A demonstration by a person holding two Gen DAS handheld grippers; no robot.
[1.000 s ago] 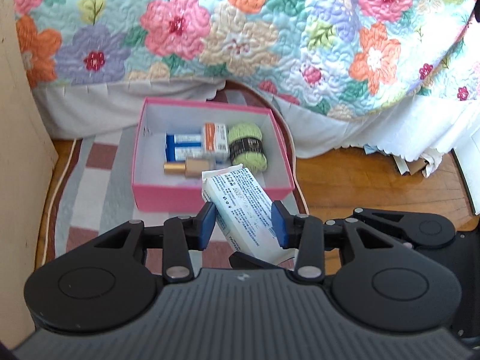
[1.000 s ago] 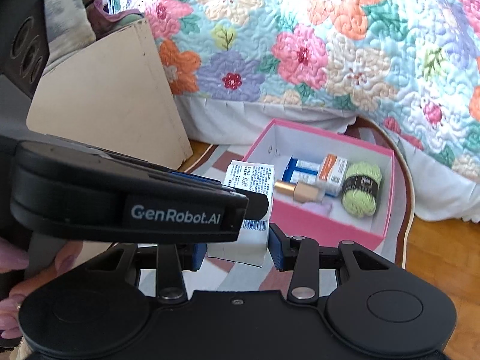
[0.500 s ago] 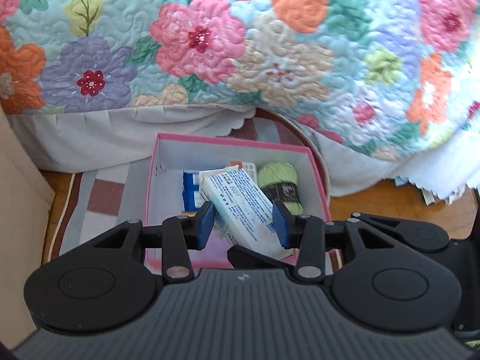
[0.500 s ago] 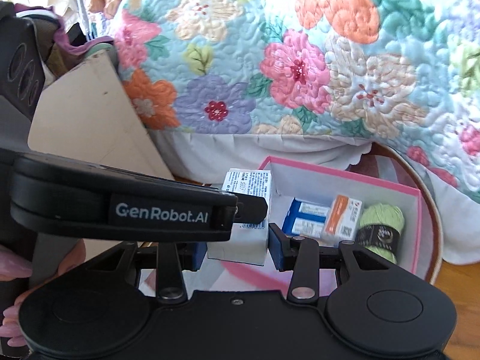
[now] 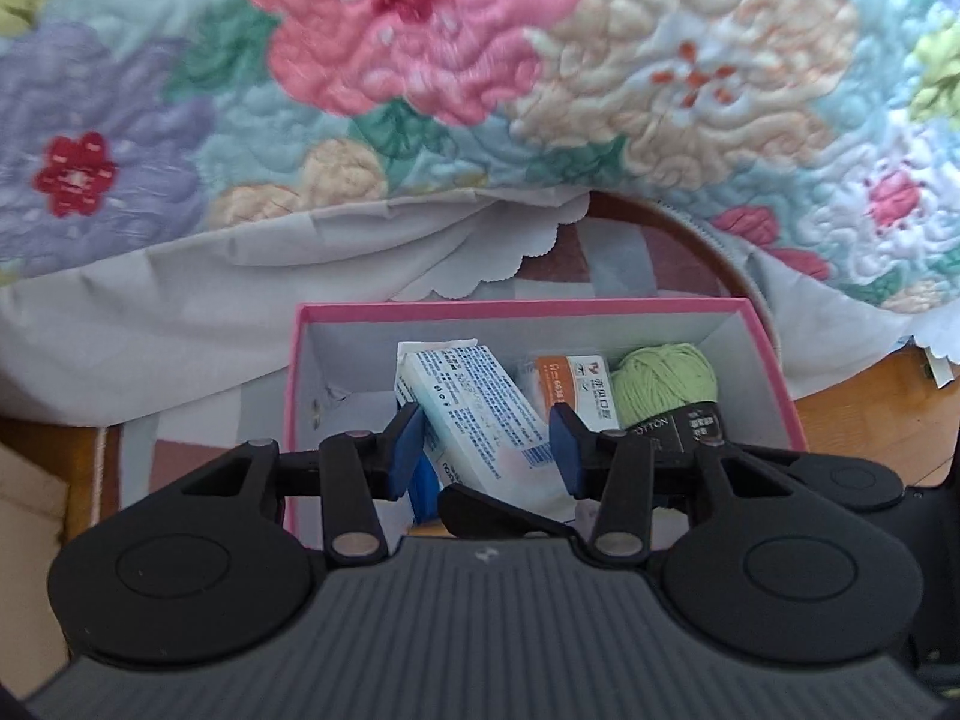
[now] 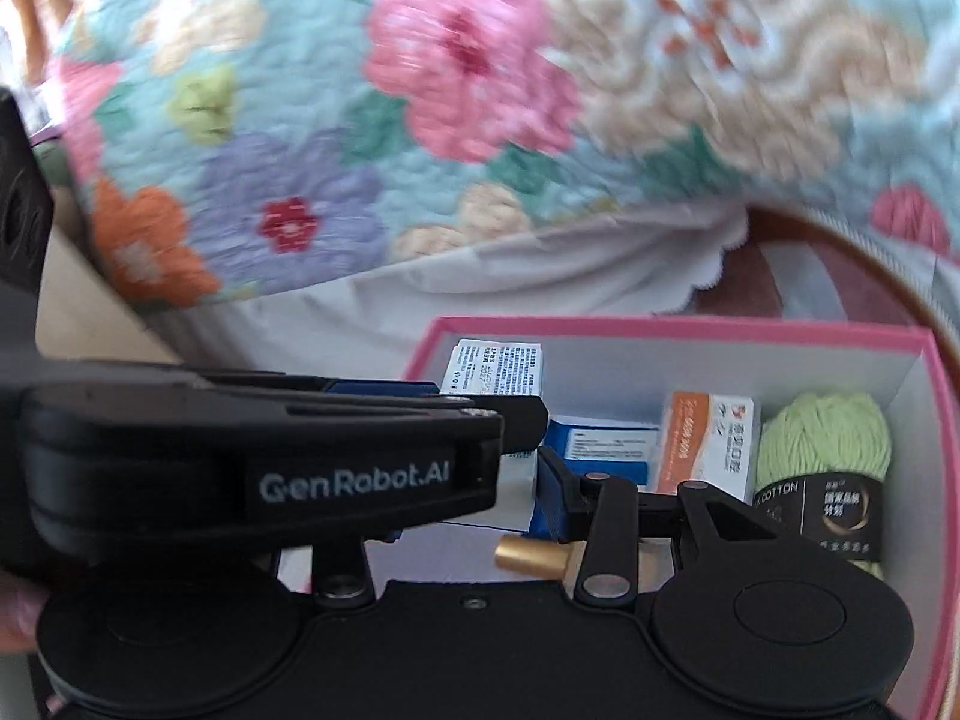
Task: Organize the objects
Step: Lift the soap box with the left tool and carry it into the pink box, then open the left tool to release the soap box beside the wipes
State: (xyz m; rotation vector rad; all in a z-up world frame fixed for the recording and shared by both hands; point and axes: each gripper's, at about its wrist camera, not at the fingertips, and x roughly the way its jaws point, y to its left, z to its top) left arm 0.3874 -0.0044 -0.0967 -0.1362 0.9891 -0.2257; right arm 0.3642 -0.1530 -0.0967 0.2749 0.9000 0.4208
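Note:
Both grippers hold one white and light-blue printed carton (image 5: 474,414) over the open pink box (image 5: 522,309). My left gripper (image 5: 486,450) is shut on its sides and tilts it into the box. My right gripper (image 6: 468,480) grips the same carton (image 6: 493,367), with the left gripper's body crossing in front. Inside the box lie an orange-and-white carton (image 6: 708,450), a blue carton (image 6: 606,444), a green cotton yarn ball (image 6: 822,450) and a gold-capped tube (image 6: 531,552).
The pink box stands on a checked rug (image 5: 624,252) on a wooden floor. A flowered quilt (image 5: 420,60) with a white skirt hangs just behind it. A cardboard sheet (image 5: 24,504) leans at the left.
Both grippers moved forward and down with the carton. It went from before the box's near wall to over and into the box interior. The quilt looms much closer.

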